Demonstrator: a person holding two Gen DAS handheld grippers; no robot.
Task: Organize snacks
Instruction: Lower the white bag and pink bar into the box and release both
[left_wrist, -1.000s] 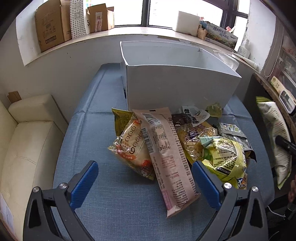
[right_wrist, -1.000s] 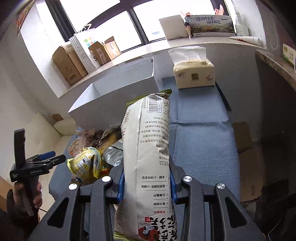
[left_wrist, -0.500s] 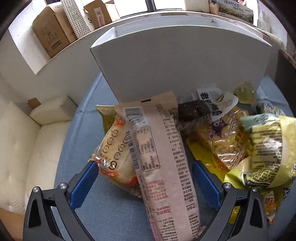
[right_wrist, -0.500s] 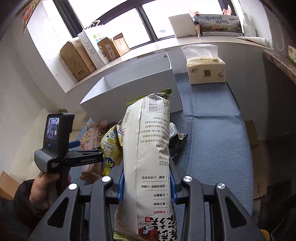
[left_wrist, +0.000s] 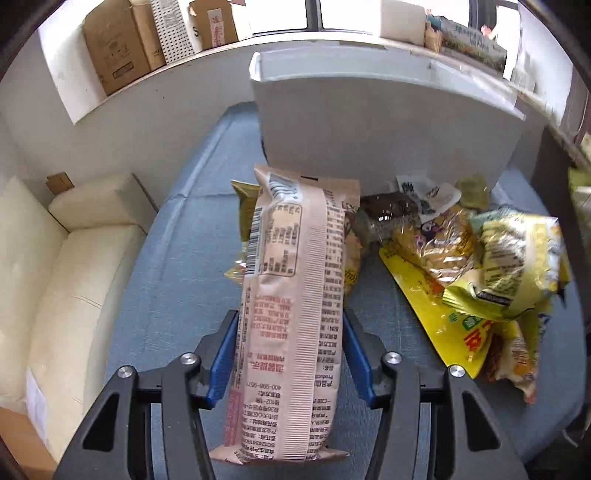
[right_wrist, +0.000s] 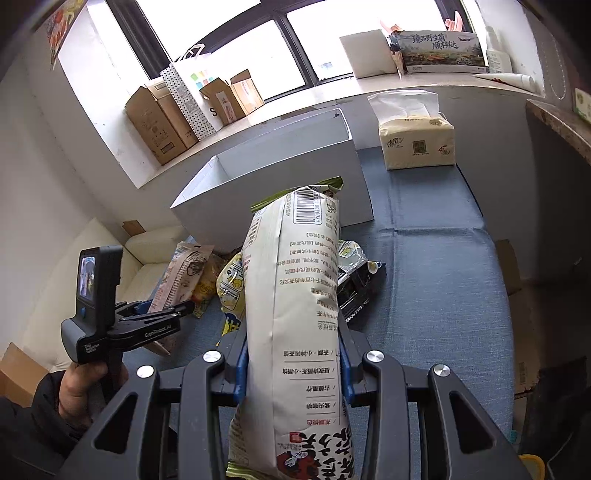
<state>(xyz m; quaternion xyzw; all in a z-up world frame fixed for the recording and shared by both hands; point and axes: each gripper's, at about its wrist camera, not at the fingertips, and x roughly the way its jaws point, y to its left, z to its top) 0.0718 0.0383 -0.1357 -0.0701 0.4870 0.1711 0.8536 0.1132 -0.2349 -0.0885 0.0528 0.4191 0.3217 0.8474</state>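
Note:
A long beige snack packet (left_wrist: 295, 277) lies lengthwise between the blue pads of my left gripper (left_wrist: 290, 317). Its jaws are closing and both pads touch the packet's sides. Behind it stands a white open box (left_wrist: 369, 129), with a pile of yellow and green snack bags (left_wrist: 517, 258) to the right. My right gripper (right_wrist: 293, 336) is shut on a tall white and green snack bag (right_wrist: 295, 277), held up over the blue tablecloth (right_wrist: 443, 277). In the right wrist view, the white box (right_wrist: 288, 173) sits beyond that bag, and a hand holds the left gripper (right_wrist: 173, 308) at the pile.
A tissue pack (right_wrist: 415, 142) stands right of the box. Cardboard boxes (right_wrist: 162, 125) line the window sill. A cream sofa (left_wrist: 55, 277) runs along the table's left edge. A dark snack bag (right_wrist: 356, 288) lies by the held bag.
The left gripper's jaws went from wide open to closed in on the beige packet. The packet now lies straight between them. The right gripper kept its bag.

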